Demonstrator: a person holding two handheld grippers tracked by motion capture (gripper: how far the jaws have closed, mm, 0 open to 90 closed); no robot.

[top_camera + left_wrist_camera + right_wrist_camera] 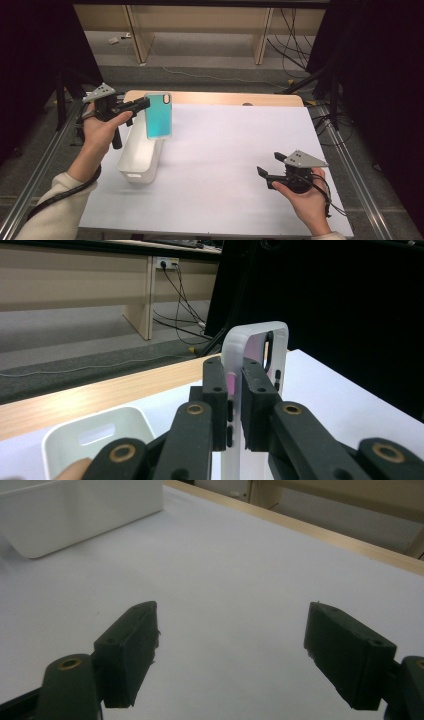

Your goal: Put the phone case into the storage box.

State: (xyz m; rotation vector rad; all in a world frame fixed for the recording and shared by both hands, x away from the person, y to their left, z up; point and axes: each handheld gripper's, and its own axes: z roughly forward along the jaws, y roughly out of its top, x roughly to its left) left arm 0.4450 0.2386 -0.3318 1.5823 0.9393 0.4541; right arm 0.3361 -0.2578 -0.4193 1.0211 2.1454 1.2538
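A teal phone case [159, 116] with a pale rim hangs upright in the air above the white bin [136, 162]. My left gripper [145, 104] is shut on its left edge, coming in from the left. In the left gripper view the case's white rim [252, 337] stands between the two black pads, which press on it; a pink inner face shows at the pads. My right gripper [270, 167] is held low over the white sheet at the right, pointing left, with its jaws wide apart and nothing between them [230, 645].
The white sheet [235, 150] covers most of the table; a strip of bare wood [225, 98] runs along the far edge. The bin [75, 510] lies far off to the left of my right gripper. Metal rails flank the table on both sides.
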